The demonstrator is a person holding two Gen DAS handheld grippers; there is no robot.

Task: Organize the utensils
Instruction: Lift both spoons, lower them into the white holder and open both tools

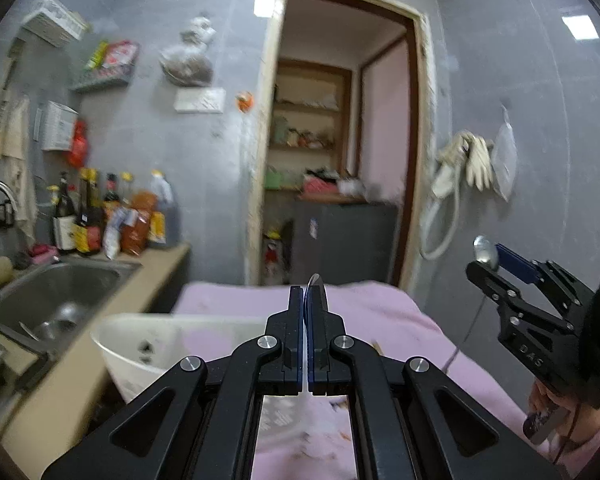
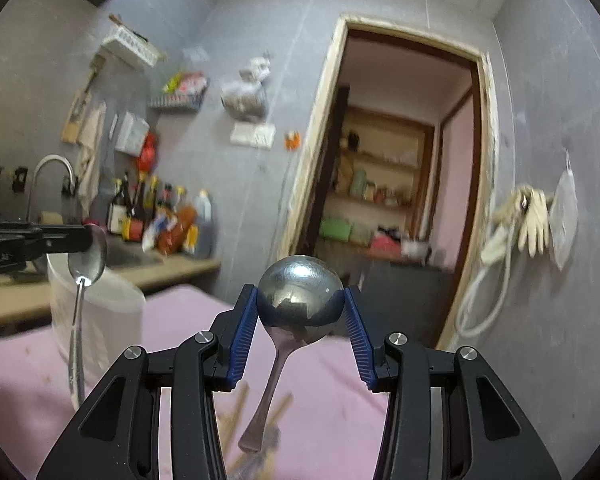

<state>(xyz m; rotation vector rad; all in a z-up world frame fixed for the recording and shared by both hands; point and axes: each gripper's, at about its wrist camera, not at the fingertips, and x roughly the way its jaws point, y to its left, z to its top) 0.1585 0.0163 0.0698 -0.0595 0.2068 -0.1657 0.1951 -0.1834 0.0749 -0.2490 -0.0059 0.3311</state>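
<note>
Between right tool (image 2: 300, 312) pads, round spoon (image 2: 300, 304) (chopsticks (image 2: 240, 404) perhaps below)

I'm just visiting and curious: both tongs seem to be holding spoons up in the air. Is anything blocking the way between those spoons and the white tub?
Nothing visible does. The left tongs pinch a spoon just above the white tub, the handle hanging by its rim. The right tongs clamp a round-bowled spoon over the pink cloth, with open air toward the tub.

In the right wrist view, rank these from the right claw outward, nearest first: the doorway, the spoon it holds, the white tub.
1. Spoon: bowl pinched in the right claw, handle hanging down.
2. White tub: left, on the pink cloth.
3. Doorway: far wall, ahead and right.
</note>
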